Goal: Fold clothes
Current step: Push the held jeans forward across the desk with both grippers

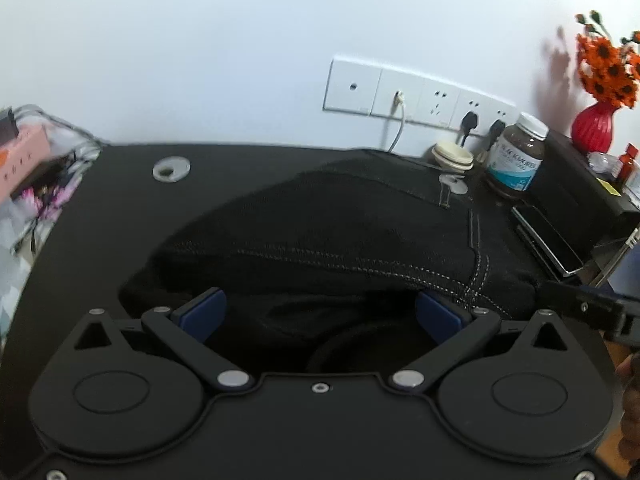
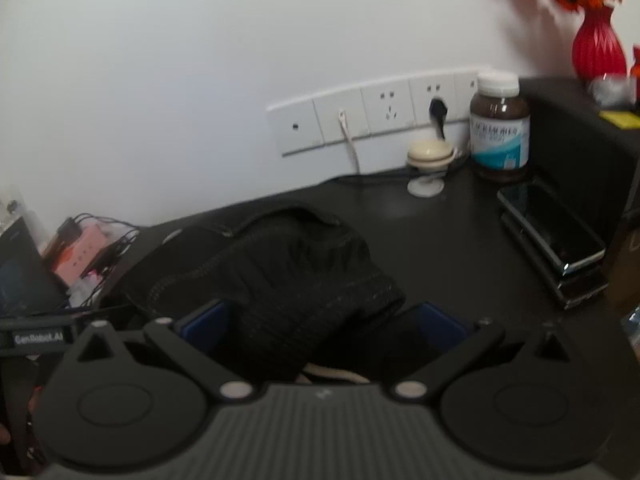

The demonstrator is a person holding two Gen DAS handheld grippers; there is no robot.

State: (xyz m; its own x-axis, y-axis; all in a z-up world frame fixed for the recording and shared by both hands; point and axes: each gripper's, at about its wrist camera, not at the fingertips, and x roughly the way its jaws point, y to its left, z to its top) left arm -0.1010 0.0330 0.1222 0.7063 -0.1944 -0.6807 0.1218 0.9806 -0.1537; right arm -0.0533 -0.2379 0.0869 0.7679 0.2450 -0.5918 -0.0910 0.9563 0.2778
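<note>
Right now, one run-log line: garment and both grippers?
garment: black stitched denim jeans bunched on black table | left gripper: open, jeans between pads | right gripper: open, over jeans

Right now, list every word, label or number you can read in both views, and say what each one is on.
"BLACKMORES": on the label of the brown supplement bottle, partly blurred; the smaller print under it is unreadable.
"GenRobot.AI": white label on the black device at the left edge of the right wrist view.
Yellow sticker on the black box: too small to read.
Small red-capped bottle label: too blurred to read.
</note>
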